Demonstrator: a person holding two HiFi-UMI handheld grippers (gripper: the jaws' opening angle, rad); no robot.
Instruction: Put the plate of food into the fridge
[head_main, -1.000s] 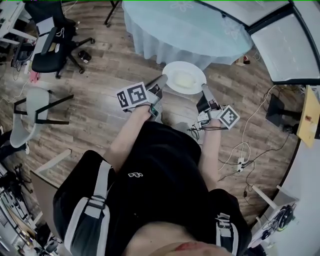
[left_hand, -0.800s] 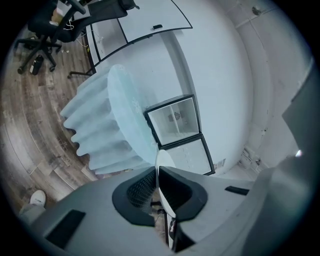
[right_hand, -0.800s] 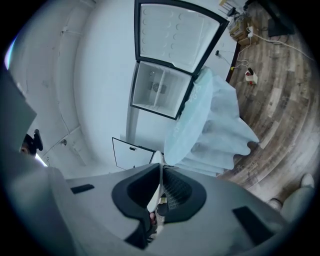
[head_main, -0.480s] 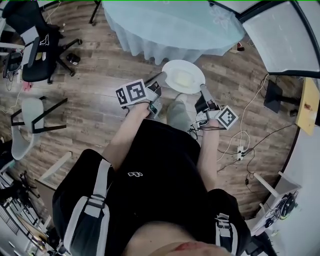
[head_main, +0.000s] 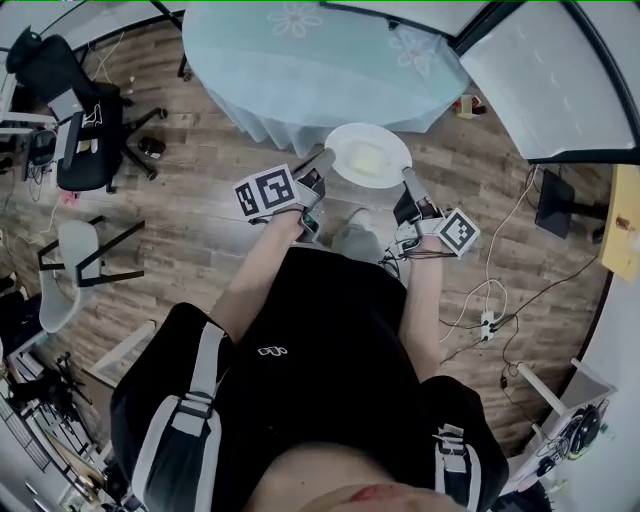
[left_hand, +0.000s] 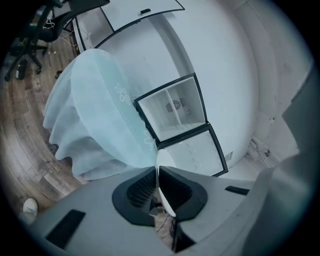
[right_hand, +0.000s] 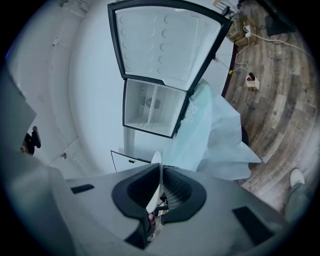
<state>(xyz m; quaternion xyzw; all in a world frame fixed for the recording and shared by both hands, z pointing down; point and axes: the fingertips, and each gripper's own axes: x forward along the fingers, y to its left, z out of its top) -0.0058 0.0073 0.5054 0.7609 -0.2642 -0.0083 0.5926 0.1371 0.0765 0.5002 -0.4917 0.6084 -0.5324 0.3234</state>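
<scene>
One plate (head_main: 368, 155) of food, its rim clamped by both the left gripper (head_main: 326, 160) and right gripper (head_main: 408, 180); one open fridge (right_hand: 152, 107) ahead of the jaws.

You hold both arms out ahead of your chest, elbows bent, your left forearm (head_main: 255, 270) and right forearm (head_main: 425, 300) running roughly side by side. Your left gripper (head_main: 325, 158) points forward and a little down, its marker cube (head_main: 265, 190) facing up, jaws clamped on the left rim of the plate (head_main: 368, 155). Your right gripper (head_main: 407, 178) mirrors it, nearly level, jaws pinching the opposite rim. In each gripper view the thin rim sits squeezed between the dark pads (left_hand: 137, 187).
</scene>
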